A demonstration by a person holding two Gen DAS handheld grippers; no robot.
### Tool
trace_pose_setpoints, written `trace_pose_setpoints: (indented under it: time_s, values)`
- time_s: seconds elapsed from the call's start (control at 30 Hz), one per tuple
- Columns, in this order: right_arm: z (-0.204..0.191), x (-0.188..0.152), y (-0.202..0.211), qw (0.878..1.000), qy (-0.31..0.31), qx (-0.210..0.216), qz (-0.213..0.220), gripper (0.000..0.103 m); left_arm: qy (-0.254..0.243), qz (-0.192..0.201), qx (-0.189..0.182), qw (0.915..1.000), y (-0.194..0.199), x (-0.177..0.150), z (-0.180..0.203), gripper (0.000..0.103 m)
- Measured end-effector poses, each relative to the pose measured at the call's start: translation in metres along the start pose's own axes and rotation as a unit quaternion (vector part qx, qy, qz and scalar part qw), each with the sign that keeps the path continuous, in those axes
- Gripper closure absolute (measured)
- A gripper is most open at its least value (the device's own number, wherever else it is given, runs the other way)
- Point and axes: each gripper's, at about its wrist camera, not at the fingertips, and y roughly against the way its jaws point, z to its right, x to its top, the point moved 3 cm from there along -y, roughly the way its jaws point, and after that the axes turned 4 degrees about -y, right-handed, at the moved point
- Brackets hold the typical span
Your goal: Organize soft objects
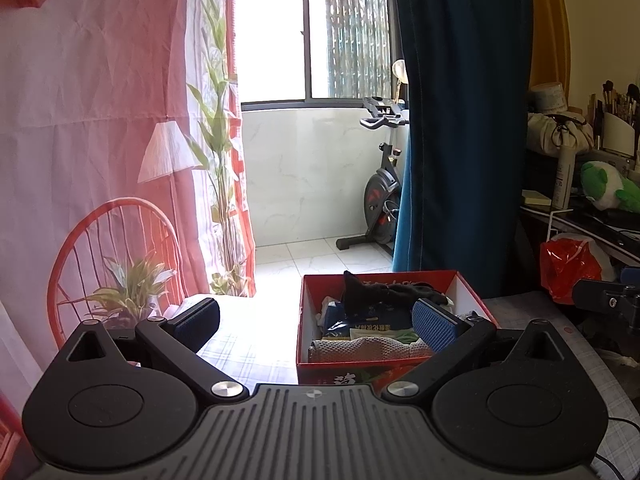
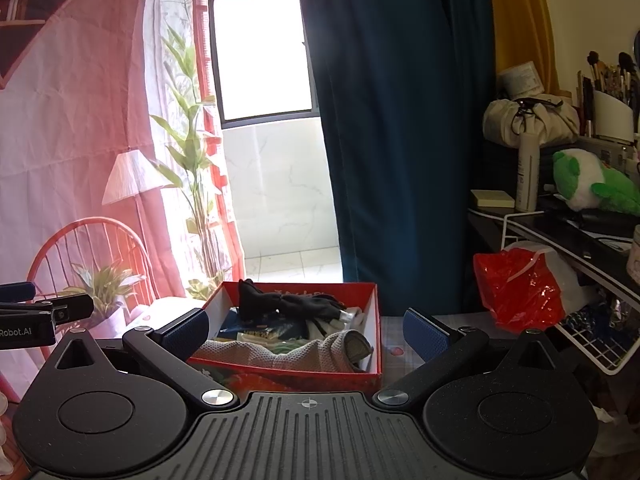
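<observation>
Daylight pours in through the window [image 1: 312, 36], which is blown out to pure white in both views, and the glare washes out the floor tiles [image 1: 320, 260] and the near counter [image 1: 248, 344] too. Everything up front sits in backlit shade, so the red box [image 2: 296, 376] looks murky. Heavy fisheye bend curves the blue curtain [image 2: 392, 120] and corners go black; focus is decent.
</observation>
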Motion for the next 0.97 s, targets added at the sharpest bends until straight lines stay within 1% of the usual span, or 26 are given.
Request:
trace_pose_setpoints:
  time_s: [0.97]
  values:
    - [-0.0002,-0.0012,0.0003,1.000,0.007,-0.003,-0.001,0.000,0.004,-0.006,-0.004,1.0000,0.0001,-0.0023,-0.0010,0.000]
